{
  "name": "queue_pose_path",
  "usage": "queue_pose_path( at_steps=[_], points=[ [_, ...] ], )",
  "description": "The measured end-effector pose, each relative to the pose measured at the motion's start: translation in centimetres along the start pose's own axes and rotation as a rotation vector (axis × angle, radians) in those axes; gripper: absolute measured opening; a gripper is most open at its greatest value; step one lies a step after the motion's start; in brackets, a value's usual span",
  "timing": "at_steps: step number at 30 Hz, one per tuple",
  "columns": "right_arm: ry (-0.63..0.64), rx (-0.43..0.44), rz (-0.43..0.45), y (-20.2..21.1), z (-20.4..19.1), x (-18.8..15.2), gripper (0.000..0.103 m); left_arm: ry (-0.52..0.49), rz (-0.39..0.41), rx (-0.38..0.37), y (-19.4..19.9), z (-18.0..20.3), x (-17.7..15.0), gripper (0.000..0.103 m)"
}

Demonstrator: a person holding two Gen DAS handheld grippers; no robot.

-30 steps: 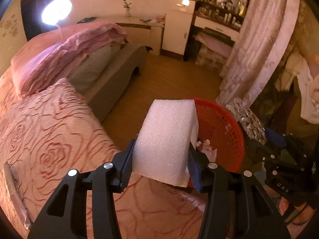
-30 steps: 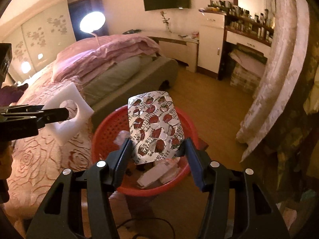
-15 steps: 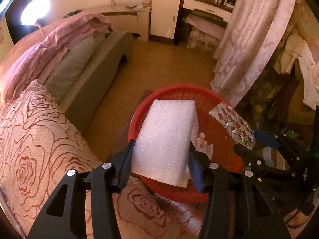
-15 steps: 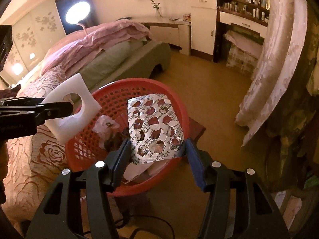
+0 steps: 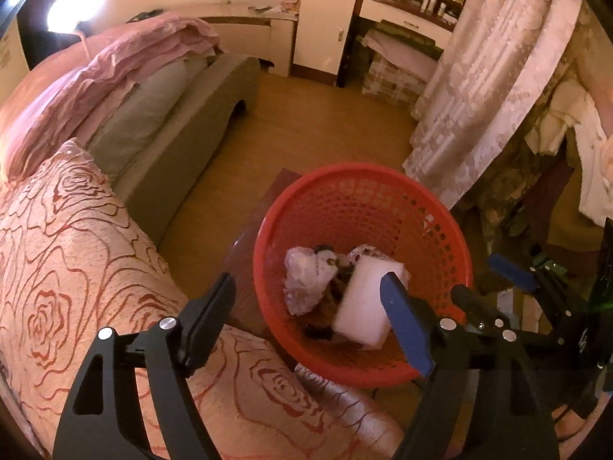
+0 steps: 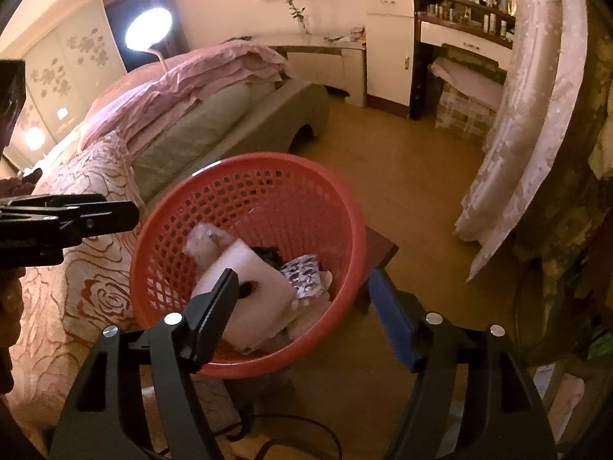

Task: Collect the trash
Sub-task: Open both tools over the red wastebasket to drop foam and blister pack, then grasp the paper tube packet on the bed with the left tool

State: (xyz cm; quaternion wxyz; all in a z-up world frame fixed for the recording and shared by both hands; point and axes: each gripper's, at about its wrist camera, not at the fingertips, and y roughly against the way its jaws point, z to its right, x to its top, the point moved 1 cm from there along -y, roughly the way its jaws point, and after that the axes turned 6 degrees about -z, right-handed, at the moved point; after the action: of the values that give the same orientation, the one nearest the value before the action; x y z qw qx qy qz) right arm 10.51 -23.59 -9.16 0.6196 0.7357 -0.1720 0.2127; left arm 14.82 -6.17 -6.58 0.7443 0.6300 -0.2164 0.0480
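Each tool [image 5: 306, 306] [image 6: 302, 303] is black, with silver screws, one black finger and one blue-faced finger.

Both grippers' jaws are opening, empty: the white foam block [image 5: 362, 306] and silver blister pack [image 6: 304, 278] have dropped into the red mesh basket [image 5: 364, 207].

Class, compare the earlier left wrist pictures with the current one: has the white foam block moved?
Yes. The foam block has dropped from between the opening left gripper jaws into the red basket, lying among the trash.

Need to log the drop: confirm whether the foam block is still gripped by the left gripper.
No, the foam block lies inside the red basket, and the left gripper is opening with nothing between its jaws.
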Motion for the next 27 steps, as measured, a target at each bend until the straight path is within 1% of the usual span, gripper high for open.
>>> queue_pose_path(
  at_steps=[9,18,21,27],
  points=[
    [0.008,-0.011,0.046,1.8,-0.6,0.2,0.069,0.026,0.053,0.02,2.5,-0.7,-1.0,0.075],
    [0.034,-0.006,0.08,3.4,-2.3,0.2,0.069,0.08,0.065,0.019,3.8,-2.4,-2.6,0.075],
    [0.043,-0.003,0.092,4.1,-2.9,0.0,0.069,0.09,0.072,0.029,4.5,-2.9,-3.3,0.075],
    [0.072,0.013,0.104,5.0,-4.7,-0.2,0.069,0.136,0.09,0.068,6.7,-5.8,-4.9,0.075]
  ],
)
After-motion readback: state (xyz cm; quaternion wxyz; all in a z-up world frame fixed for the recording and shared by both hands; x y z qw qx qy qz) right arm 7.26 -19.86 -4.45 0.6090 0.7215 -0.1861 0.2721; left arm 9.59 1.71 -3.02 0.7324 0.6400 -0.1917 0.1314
